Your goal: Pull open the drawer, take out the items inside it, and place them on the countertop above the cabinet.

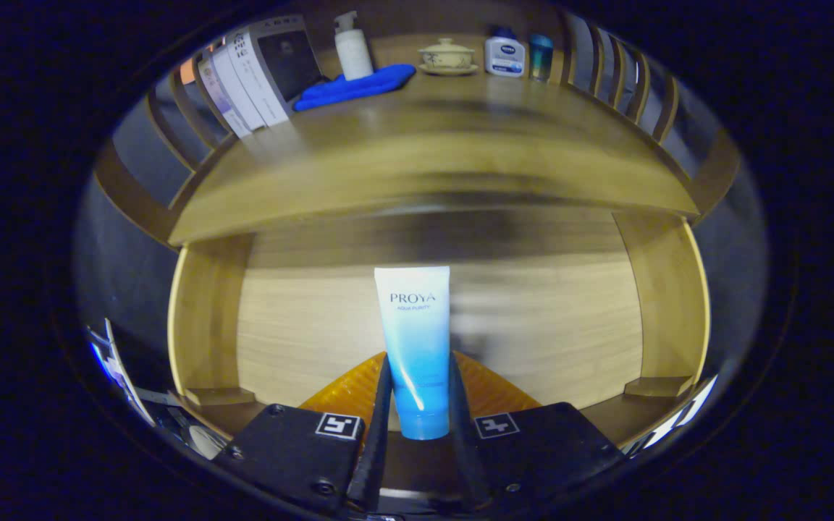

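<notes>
While the claw (pixel 417 405) points into the open drawer (pixel 207 318), its two black fingers (pixel 377 427) stand on both sides of a white and blue tube (pixel 417 347) and press on its lower part, so the claw is closed on the tube. The tube stands upright between the fingers, with its blue cap end down and its white flat end up. Behind the tube and under the fingertips there is an orange ribbed thing (pixel 493 387); I cannot tell what it is. The light wooden bottom of the drawer is around them, and the wooden side walls rise at both sides.

Above the drawer is the wooden counter (pixel 431 159). At its far end lie a blue cloth (pixel 355 87), a white pump bottle (pixel 352 47) just behind the cloth, a small lidded bowl on a saucer (pixel 447 56), a white and blue bottle (pixel 504 56) and, just beside it, a teal container (pixel 541 56). Some books or boxes (pixel 258 76) lean at the left end of the counter, near the cloth. Wooden slats (pixel 616 72) stand along the sides of the counter.
</notes>
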Demonstrator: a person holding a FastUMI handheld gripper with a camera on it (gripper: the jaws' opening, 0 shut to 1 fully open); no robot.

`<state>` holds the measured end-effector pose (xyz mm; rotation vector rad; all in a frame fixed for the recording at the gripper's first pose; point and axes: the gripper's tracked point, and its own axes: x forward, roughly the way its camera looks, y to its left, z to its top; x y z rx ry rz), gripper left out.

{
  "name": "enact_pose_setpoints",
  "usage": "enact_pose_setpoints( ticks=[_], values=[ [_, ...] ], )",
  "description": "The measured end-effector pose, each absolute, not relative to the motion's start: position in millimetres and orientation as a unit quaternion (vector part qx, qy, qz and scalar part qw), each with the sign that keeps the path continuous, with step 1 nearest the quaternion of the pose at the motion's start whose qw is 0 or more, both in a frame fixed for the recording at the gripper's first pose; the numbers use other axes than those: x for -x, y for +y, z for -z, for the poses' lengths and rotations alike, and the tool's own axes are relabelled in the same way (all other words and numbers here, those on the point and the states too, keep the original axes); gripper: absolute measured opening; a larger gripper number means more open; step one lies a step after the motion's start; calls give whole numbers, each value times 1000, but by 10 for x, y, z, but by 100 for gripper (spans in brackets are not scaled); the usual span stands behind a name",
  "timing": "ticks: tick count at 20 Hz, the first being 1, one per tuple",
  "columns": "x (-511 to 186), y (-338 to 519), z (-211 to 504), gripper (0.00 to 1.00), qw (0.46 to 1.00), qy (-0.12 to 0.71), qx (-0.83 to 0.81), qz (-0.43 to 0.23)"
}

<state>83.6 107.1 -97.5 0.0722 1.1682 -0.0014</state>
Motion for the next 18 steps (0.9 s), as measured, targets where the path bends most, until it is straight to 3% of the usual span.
enact_pose_setpoints(
  ticks=[10, 18],
  values=[
    [-1321, 1171, -78, 44, 869, 494, -15, -5],
    [-2202, 1004, 172, 44, 867, 495, -42, 35]
  ],
)
